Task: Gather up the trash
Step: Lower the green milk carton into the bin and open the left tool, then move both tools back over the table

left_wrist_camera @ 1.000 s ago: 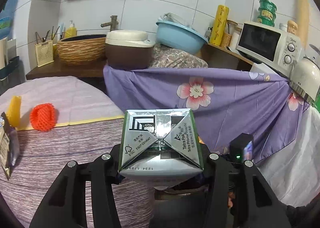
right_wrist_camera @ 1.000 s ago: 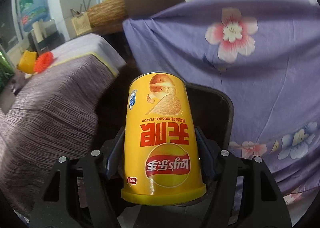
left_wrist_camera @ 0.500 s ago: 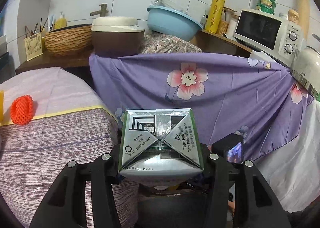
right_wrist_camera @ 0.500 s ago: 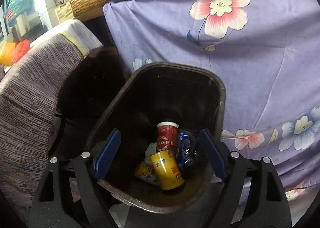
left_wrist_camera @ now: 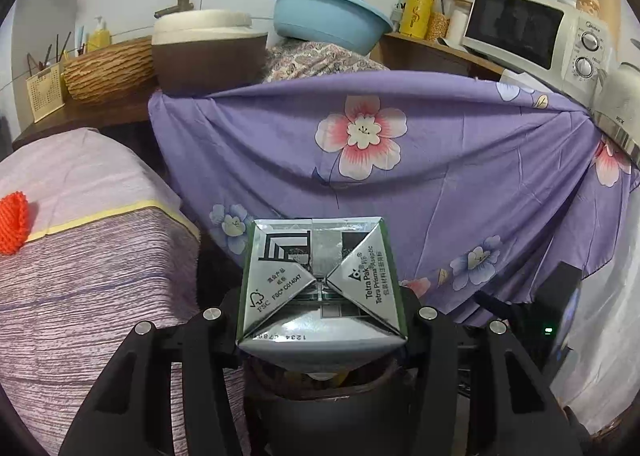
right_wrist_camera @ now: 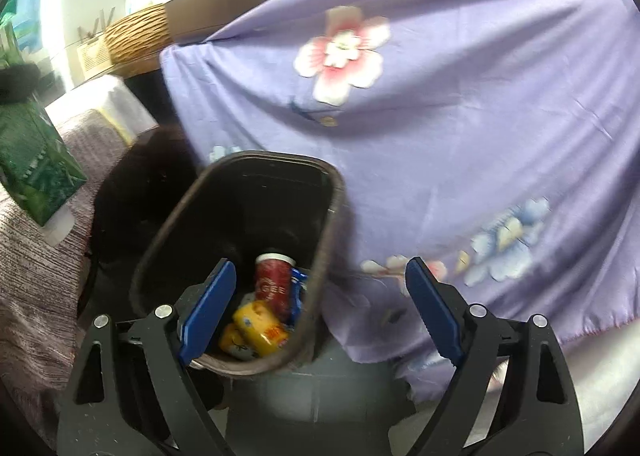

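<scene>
While above bin rim (right_wrist_camera: 336, 191), clamped carton (left_wrist_camera: 320, 280)

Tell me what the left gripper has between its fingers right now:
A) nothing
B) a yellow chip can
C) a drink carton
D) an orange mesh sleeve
C: the left gripper is clamped on the drink carton, its folded foil end facing the camera.

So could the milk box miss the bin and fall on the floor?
It might. The left gripper holds the carton near the trash bin's rim, not clearly over its opening, so it could bounce off. The purple cloth hangs against the bin and could snag the open right gripper.
</scene>
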